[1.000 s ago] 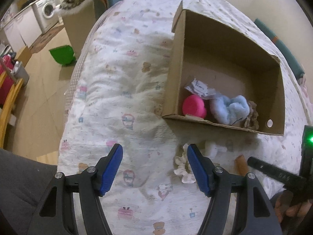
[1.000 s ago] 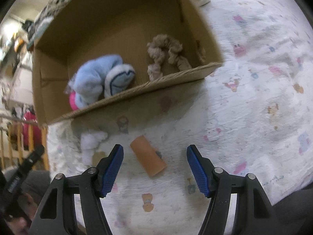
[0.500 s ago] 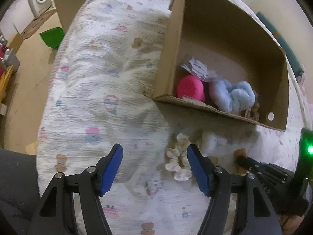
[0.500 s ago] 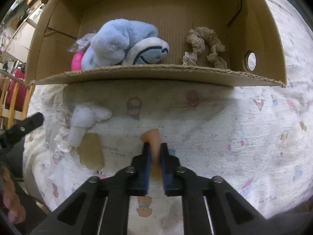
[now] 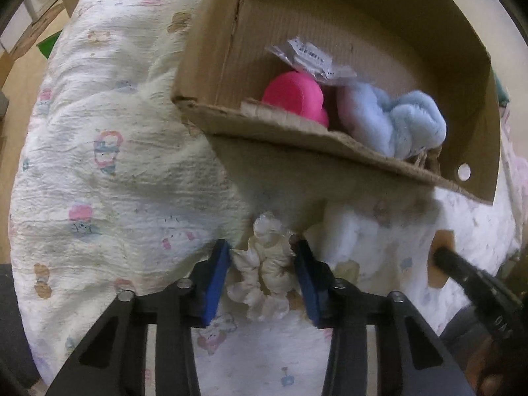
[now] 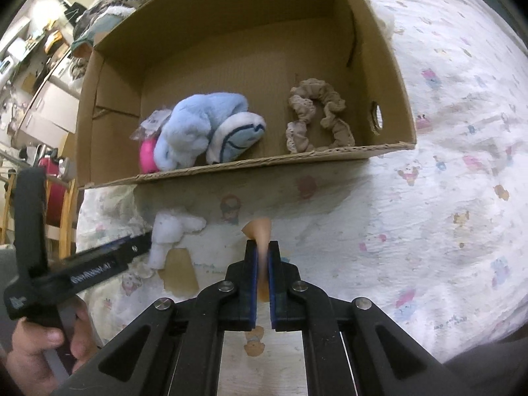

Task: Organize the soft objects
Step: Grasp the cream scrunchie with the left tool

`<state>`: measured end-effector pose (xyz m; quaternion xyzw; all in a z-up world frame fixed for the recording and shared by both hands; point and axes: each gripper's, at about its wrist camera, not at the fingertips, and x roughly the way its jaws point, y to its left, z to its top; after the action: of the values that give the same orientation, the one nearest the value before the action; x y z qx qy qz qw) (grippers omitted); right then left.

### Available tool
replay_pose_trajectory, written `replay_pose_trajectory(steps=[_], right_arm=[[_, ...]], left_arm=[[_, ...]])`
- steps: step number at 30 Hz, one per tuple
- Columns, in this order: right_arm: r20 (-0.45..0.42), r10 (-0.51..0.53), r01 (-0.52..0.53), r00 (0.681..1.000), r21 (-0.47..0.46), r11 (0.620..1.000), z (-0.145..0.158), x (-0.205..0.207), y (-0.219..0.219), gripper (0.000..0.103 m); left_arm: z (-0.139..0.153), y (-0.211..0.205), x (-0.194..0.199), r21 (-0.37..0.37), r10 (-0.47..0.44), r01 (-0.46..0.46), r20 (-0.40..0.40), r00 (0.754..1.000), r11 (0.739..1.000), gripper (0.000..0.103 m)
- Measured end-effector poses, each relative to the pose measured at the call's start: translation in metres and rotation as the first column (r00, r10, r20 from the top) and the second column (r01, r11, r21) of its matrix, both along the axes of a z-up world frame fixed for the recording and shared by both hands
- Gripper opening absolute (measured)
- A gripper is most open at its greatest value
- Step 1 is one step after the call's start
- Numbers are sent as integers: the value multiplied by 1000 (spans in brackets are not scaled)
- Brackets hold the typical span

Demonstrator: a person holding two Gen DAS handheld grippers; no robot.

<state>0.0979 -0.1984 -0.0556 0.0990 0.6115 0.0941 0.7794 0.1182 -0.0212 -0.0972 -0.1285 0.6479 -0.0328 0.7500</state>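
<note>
A cardboard box [image 5: 297, 132] [image 6: 231, 168] lies on the patterned bed cover. It holds a pink soft toy [image 5: 293, 94], a light blue plush [image 5: 396, 122] [image 6: 204, 132] and a beige scrunchie [image 6: 316, 115]. My left gripper [image 5: 262, 265] is closed around a cream scrunchie [image 5: 267, 264], its blue pads touching both sides. My right gripper [image 6: 260, 264] is shut on a squashed orange sponge piece [image 6: 260, 231], held just above the cover. A white fluffy item [image 6: 171, 227] [image 5: 349, 234] and a tan flat piece [image 6: 180, 270] lie in front of the box.
The bed cover [image 5: 115, 165] drops off at the left to a wooden floor. The box's near wall stands just behind both grippers. Shelves, a red object [image 6: 54, 194] and wooden chair parts are at the far left in the right wrist view.
My left gripper moved forward and closed its jaws on the cream scrunchie. My right gripper shut on the orange sponge earlier and has lifted it slightly toward the box.
</note>
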Motion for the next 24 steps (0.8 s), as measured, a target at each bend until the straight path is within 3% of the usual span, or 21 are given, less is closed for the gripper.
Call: replay_pose_trajectory(steps=[2, 5, 9, 14, 24], right_arm=[[3, -1, 1, 1000, 5, 1000, 0, 2, 0, 7], [10, 3, -3, 1000, 16, 1000, 3, 3, -3, 7], [9, -1, 1, 1000, 49, 999, 10, -2, -15, 7], [28, -10, 6, 1000, 119, 993, 23, -9, -23, 7], [68, -9, 0, 998, 137, 991, 41, -21, -23, 7]], left_arm=[[1, -3, -1, 23, -22, 22, 8, 1000, 999, 20], [6, -1, -2, 56, -14, 12, 30, 999, 998, 15], [16, 17, -5, 106, 37, -43, 57, 998, 993, 14], [33, 47, -11, 99, 126, -136, 93, 988, 986, 13], [64, 43, -46, 143, 68, -96, 186, 980, 985, 13]])
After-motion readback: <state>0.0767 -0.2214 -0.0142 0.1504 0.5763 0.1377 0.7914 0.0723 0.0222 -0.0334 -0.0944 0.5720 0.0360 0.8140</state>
